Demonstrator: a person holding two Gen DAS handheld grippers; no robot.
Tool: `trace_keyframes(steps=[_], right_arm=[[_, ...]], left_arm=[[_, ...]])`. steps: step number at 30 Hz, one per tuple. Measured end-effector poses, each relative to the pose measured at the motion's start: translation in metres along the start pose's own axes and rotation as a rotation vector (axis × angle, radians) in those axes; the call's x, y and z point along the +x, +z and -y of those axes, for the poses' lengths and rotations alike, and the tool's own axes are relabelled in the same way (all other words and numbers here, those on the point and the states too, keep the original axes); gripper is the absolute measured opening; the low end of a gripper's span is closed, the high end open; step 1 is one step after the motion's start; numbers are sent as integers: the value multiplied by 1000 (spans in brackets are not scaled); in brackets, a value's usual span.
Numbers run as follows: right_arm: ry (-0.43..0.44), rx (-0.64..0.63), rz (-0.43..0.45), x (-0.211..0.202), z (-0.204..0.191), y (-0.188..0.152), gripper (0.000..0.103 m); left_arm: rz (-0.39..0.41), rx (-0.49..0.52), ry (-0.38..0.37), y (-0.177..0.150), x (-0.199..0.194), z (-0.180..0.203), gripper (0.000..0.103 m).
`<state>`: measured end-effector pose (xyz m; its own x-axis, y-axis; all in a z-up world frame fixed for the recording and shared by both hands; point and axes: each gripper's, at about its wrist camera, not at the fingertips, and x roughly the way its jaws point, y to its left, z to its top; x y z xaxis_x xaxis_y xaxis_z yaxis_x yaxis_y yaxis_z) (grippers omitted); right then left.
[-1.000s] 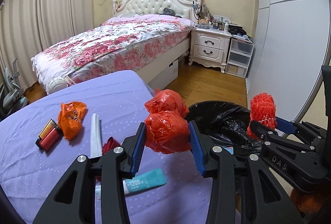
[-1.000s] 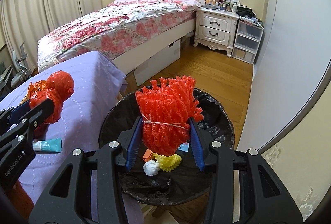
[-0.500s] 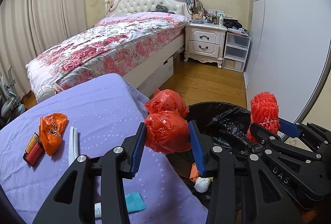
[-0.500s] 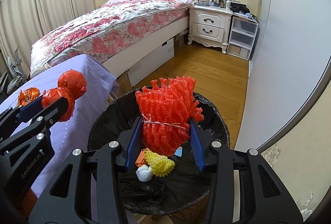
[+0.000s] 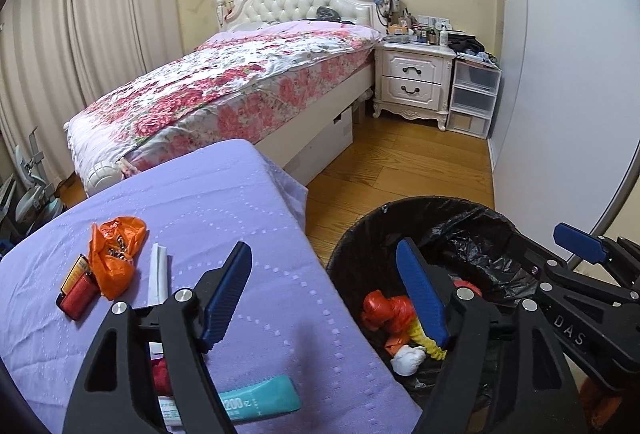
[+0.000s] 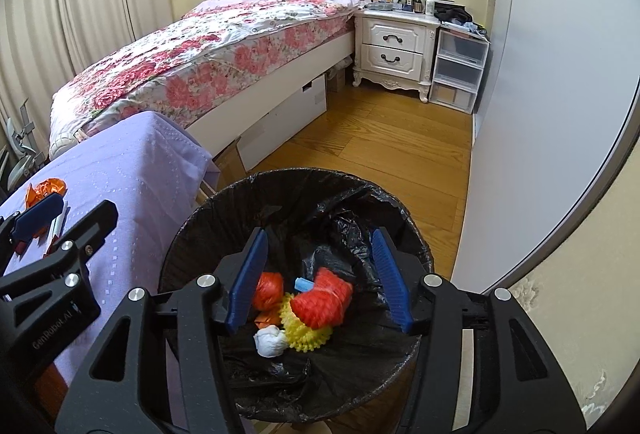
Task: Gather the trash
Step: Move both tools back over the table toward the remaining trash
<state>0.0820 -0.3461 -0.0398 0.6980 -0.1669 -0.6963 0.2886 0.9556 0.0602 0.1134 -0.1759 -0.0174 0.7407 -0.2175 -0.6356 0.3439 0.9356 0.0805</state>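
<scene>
My left gripper point(image 5: 324, 282) is open and empty over the edge between the purple table point(image 5: 224, 201) and the black-lined trash bin point(image 5: 360, 234). My right gripper point(image 6: 320, 274) is open and empty above the bin point(image 6: 192, 218). In the bin lie a red plastic bag point(image 6: 267, 289), a red foam net point(image 6: 324, 300), a yellow net point(image 6: 308, 334) and a white wad point(image 6: 271, 341). On the table lie an orange bag point(image 5: 114, 254), a red-and-yellow lighter point(image 5: 76, 286), a white strip point(image 5: 158, 274) and a teal tube point(image 5: 256, 400).
A bed with a floral cover point(image 5: 224, 81) stands behind the table. A white nightstand point(image 5: 412, 81) and clear drawers point(image 5: 472, 97) stand at the back. A white wardrobe point(image 5: 560, 73) runs along the right. Wooden floor point(image 6: 380, 145) lies between them.
Both grippers opened. The red plastic bag dropped from the left one and the red foam net from the right one; both now lie in the bin.
</scene>
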Motion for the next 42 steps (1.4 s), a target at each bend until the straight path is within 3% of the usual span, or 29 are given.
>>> trace_keyframes(steps=[19, 42], right_arm=[[89, -71, -20, -15, -50, -14, 54], [269, -286, -52, -31, -182, -26, 54]], left_arm=[[-26, -59, 110, -29, -24, -63, 74], [-81, -270, 301, -88, -58, -198, 74]])
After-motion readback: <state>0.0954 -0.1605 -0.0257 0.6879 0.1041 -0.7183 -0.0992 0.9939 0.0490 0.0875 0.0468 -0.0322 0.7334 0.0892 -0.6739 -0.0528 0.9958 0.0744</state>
